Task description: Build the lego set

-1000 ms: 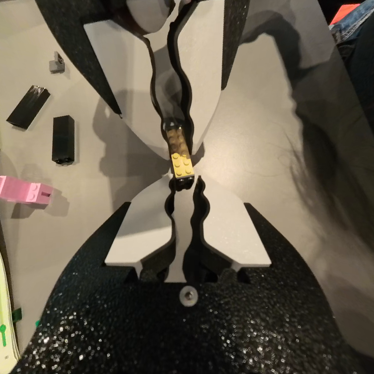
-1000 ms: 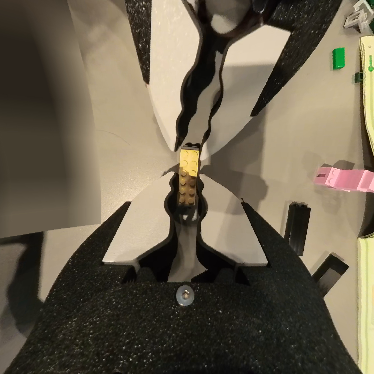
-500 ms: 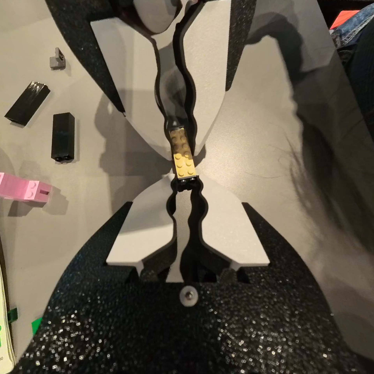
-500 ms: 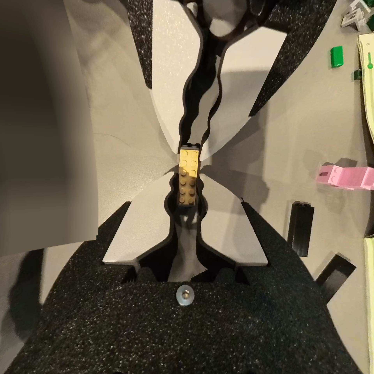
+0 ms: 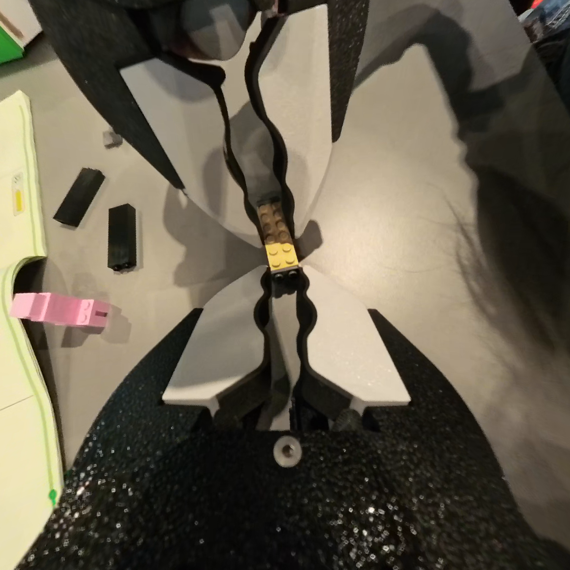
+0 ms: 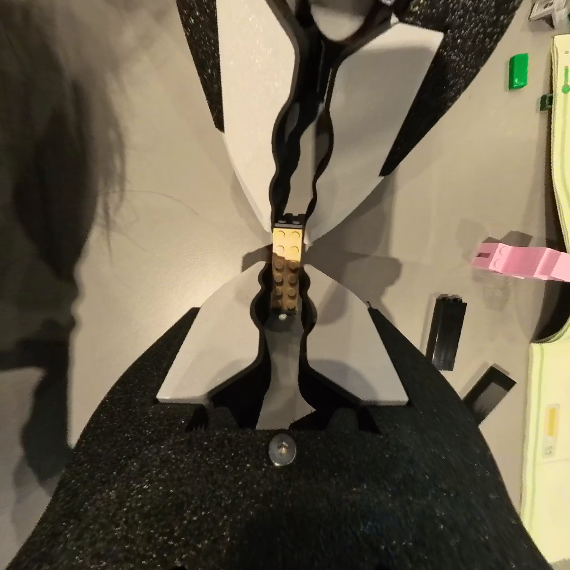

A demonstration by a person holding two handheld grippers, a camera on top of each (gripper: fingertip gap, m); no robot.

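Note:
A yellow studded plate on a black brick [image 5: 282, 256] hangs above the grey table, held between both grippers, which meet tip to tip. My left gripper [image 5: 285, 277] is shut on the stack's black near end. My right gripper [image 6: 287, 266] is shut on the other end of the stack [image 6: 288, 243], where the studs lie in shadow between its fingers. Each gripper also shows coming from the top of the other's view: the right one [image 5: 279, 240] and the left one [image 6: 290, 223].
A pink piece [image 5: 61, 311] [image 6: 521, 262], two black bricks [image 5: 121, 237] [image 5: 79, 202] and a small grey piece [image 5: 111, 138] lie on the table. A pale green booklet [image 5: 18, 354] [image 6: 549, 401] lies at the side. A green piece [image 6: 518, 71] lies near it.
Both grippers keep their hold on the stack. The pair has shifted a little over the table, and more of the booklet now shows in both views.

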